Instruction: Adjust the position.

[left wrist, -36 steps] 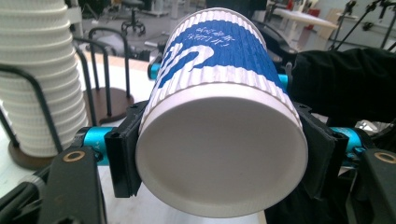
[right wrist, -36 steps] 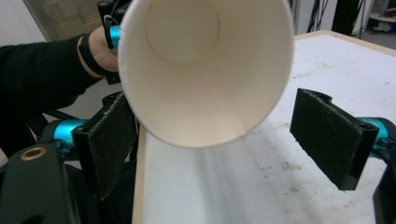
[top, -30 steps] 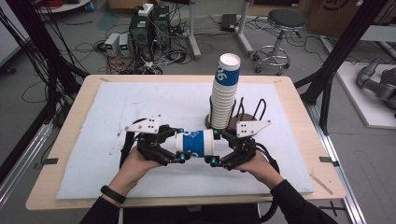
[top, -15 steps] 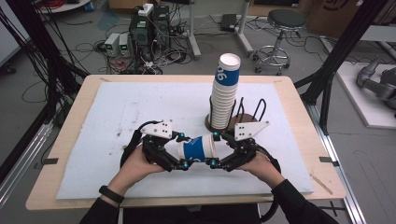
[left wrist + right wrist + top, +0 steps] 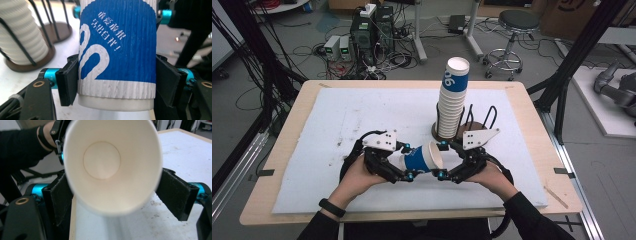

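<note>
White worktop, cup stack at the far side. Left tongs clamp the blue paper cup near the front; right tongs have just been opening around its rim, pads apparently clear.

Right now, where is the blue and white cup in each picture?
High view: blue and white cup lies sideways, low middle, between both grippers.
Left gripper view: cup centre, its base end pinched between both pads.
Right gripper view: its open mouth faces the camera.
Shared landmark: cup stack.
</note>
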`<state>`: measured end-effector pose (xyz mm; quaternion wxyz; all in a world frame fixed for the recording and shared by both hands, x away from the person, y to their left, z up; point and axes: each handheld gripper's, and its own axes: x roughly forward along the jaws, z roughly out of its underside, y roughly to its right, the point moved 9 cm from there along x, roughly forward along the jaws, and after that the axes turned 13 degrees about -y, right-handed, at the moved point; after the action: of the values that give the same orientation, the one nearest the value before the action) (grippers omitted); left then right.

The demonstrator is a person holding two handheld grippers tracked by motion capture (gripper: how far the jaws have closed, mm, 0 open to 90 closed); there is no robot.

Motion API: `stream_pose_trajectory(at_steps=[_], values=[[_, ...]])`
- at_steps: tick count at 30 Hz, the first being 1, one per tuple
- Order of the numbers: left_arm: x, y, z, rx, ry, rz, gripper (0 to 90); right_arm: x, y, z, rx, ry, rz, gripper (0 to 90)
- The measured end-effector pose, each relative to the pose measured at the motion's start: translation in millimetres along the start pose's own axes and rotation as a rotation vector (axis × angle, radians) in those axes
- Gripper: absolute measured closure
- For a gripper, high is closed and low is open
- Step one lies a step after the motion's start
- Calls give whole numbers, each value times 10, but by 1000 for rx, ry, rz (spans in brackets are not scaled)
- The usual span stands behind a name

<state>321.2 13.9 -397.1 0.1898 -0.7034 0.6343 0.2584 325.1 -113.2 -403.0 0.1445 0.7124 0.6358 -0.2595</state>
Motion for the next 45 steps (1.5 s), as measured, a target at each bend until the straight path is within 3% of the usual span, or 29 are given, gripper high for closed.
stream_pose_trajectory(at_steps=[2,5,10,12,17,21,23,26,27,31,36,40,45], values=[[-80,-27,-33,-21,68,1,285,-27,26,-7,21,19,-2,180],[-110,-26,-72,-40,132,18,285,-32,13,-32,57,51,-28,180],[7,16,-84,-39,143,46,284,-8,-49,-127,77,134,-58,181],[41,40,-92,-38,142,62,283,-15,-55,-148,81,149,-68,226],[100,51,-66,-42,84,56,277,-43,-64,-132,46,135,-64,253],[185,68,21,13,-83,-8,240,-1,-57,-94,8,54,-25,255],[232,87,38,30,-119,-11,237,17,-74,-77,-4,22,-25,256],[293,89,63,23,-138,-10,240,47,-101,-61,-23,-16,-21,257],[302,91,77,27,-146,-6,273,54,-102,-61,-32,-24,-15,256],[306,89,55,24,-91,10,291,66,-112,-78,-41,-15,1,220],[266,81,-33,-3,51,22,294,18,-109,-167,36,116,-46,191],[295,106,-82,5,97,20,294,-12,-139,-249,62,205,-78,191],[342,135,-121,11,140,9,296,-17,-171,-286,60,231,-82,197]])
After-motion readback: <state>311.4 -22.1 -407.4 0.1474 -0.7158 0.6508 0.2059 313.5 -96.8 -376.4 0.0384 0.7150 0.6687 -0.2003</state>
